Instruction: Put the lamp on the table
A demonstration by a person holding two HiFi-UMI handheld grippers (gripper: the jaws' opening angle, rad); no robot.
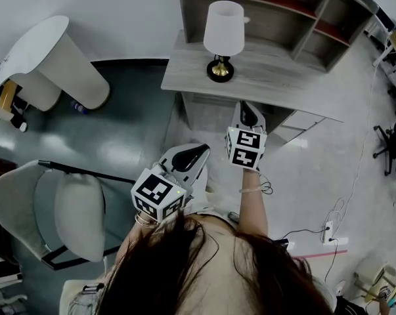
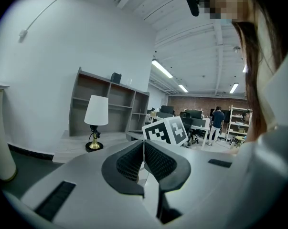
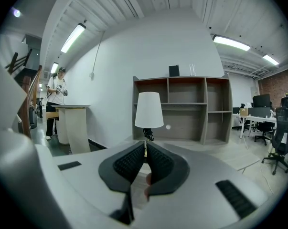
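Note:
A lamp (image 1: 222, 39) with a white shade and a brass base stands upright on the pale wooden table (image 1: 276, 87), in front of the shelf unit. The left gripper view shows the lamp (image 2: 96, 122) at the left, and in the right gripper view the lamp (image 3: 149, 111) is straight ahead. My right gripper (image 1: 248, 113) hovers at the table's near edge, a short way back from the lamp, shut with nothing between its pads. My left gripper (image 1: 196, 155) is lower and further left, off the table, also shut and empty.
A grey shelf unit (image 1: 276, 12) rises behind the table. A white pedestal stand (image 1: 53, 58) sits at the left, and a white chair (image 1: 60, 212) at the lower left. Cables and a power strip (image 1: 327, 228) lie on the floor at the right.

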